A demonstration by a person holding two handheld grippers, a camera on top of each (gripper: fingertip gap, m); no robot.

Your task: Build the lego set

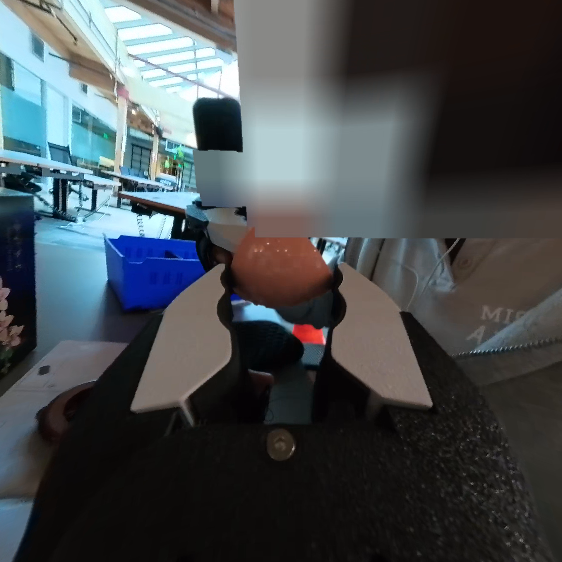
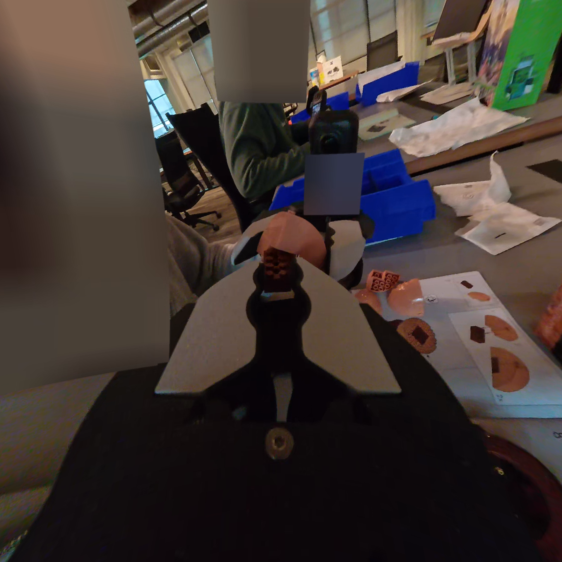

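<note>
While the left gripper [image 1: 281, 273] pinches a glossy salmon-pink domed plastic shell [image 1: 278, 270] between spread pads, the right gripper [image 2: 277, 273] clamps a dark brown studded plastic brick [image 2: 277, 270], its far edge touching the shell; a blue plastic bin [image 2: 395, 200] stands beyond, apart.

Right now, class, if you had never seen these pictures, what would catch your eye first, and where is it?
The left gripper clamps a salmon-pink domed shell mid-air, while the right gripper pinches a dark brown studded brick against it. Behind them sits a bright blue bin; more pink pieces lie on an instruction sheet at right.
</note>
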